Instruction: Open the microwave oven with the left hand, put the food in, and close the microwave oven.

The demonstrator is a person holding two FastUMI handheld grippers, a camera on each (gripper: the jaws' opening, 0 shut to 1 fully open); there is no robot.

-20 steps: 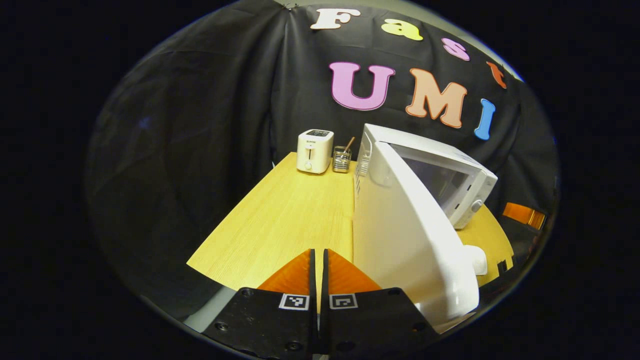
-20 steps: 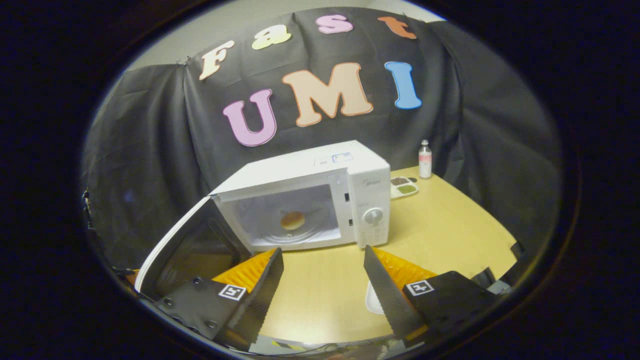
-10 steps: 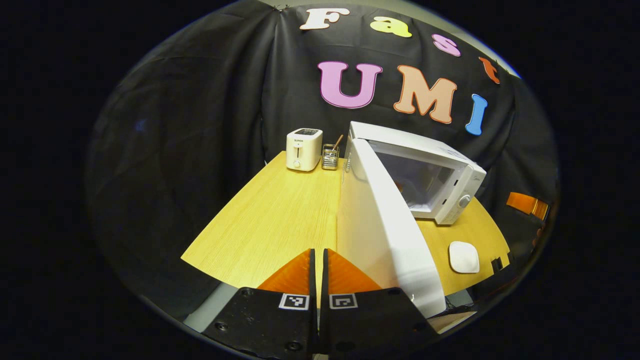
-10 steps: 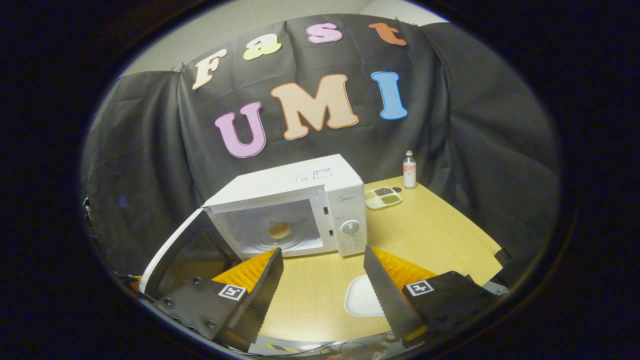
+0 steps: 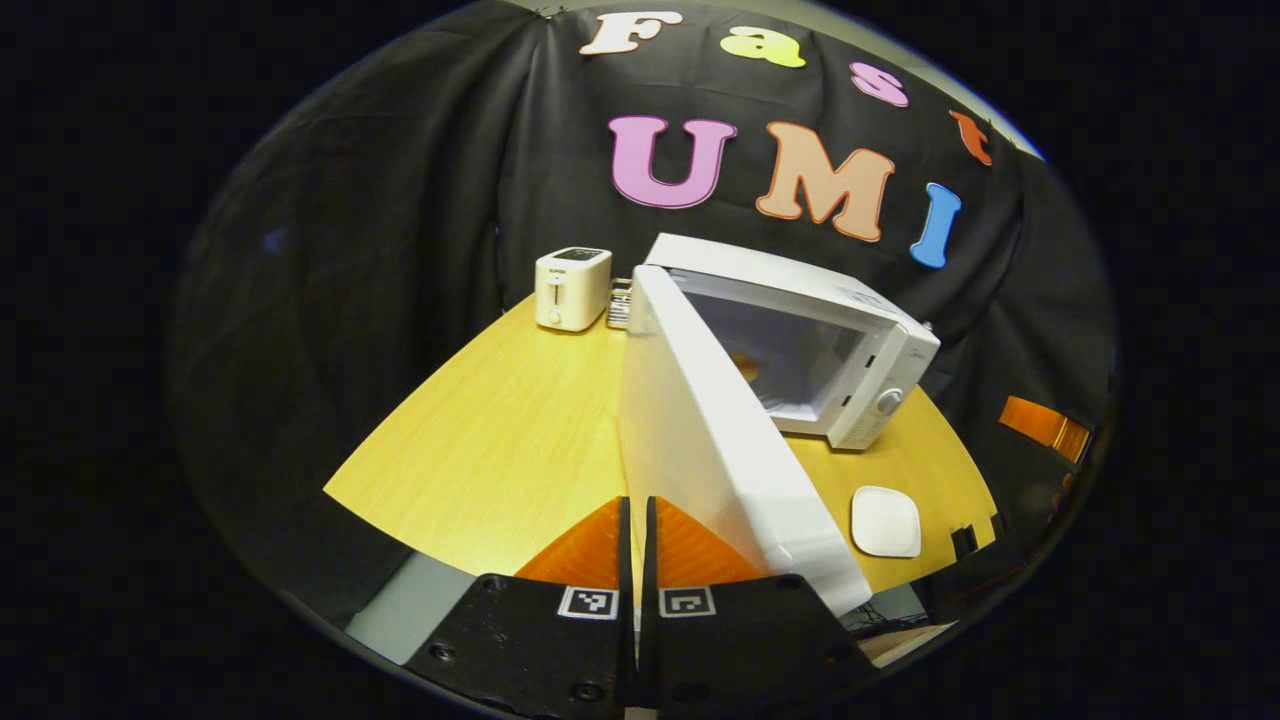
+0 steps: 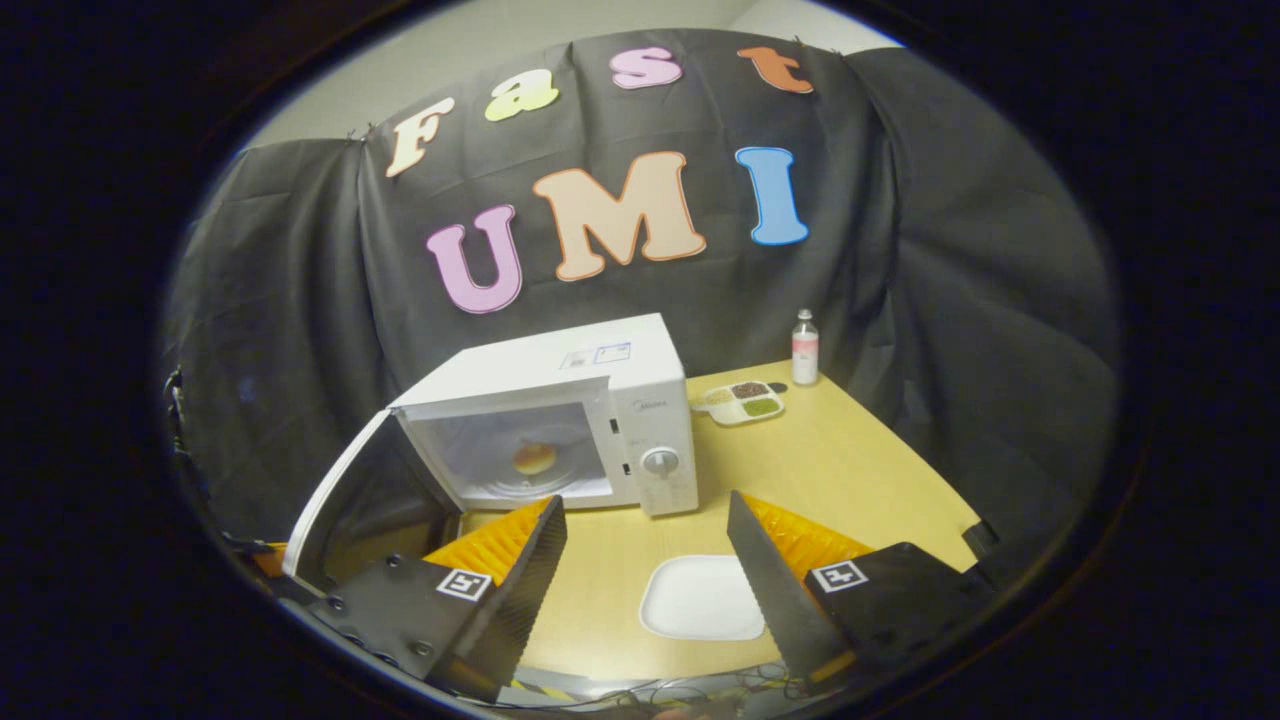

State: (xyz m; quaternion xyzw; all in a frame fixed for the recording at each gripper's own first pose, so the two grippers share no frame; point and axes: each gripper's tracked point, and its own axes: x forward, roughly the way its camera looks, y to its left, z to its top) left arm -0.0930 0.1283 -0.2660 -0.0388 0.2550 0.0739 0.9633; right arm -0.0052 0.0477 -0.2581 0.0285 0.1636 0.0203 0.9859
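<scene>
A white microwave (image 6: 560, 400) stands on the wooden table (image 6: 850, 470) with its door (image 6: 345, 495) swung wide open to the left. A round bun (image 6: 534, 458) lies inside on the turntable. In the left gripper view the door (image 5: 715, 450) stands just right of my left gripper (image 5: 638, 520), which is shut with nothing in it, and the microwave body (image 5: 850, 340) is behind. My right gripper (image 6: 645, 545) is open and holds nothing, above the table's front part, well back from the oven.
A bare white plate (image 6: 700, 598) lies on the table in front of the microwave, also seen as the plate (image 5: 885, 520). A toaster (image 5: 572, 288) and a utensil holder (image 5: 619, 303) stand at the back left. A divided snack tray (image 6: 740, 402) and a bottle (image 6: 804, 347) stand at the back right.
Both grippers have drawn back from the microwave, which looks smaller now. The white plate has come into full view. The door stays open and the bun stays inside.
</scene>
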